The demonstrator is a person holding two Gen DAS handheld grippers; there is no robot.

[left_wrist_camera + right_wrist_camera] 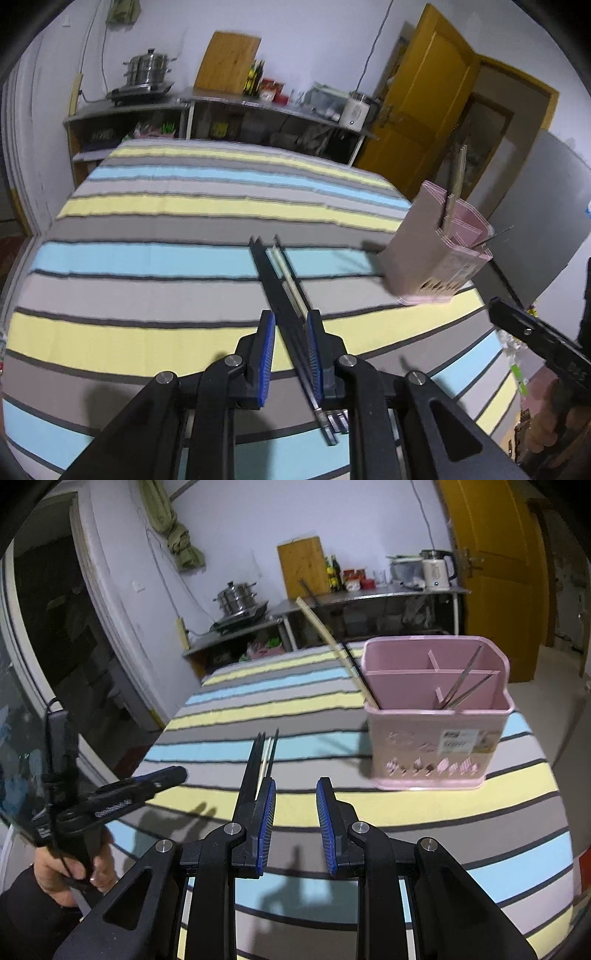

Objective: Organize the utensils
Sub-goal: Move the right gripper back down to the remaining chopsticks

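Several chopsticks (284, 291) | flat on table | tips point away

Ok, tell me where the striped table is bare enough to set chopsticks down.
Bare stripes left of the loose chopsticks and beyond them up to the far edge of the tablecloth. Crowded only around the pink holder at right.

Left gripper (291, 350): angled downward. Its blue pads (267, 354) stand parallel with a narrow gap between them, and they do not visibly clamp anything. The right wrist view shows it held by its handle in the person's left hand (70, 871), fingers wrapped round, with a dark sleeve (22, 915) behind.

Right gripper (295, 823): also angled downward, jaws parted wider, nothing between them. The two grippers are well apart, with their tips turned toward each other.
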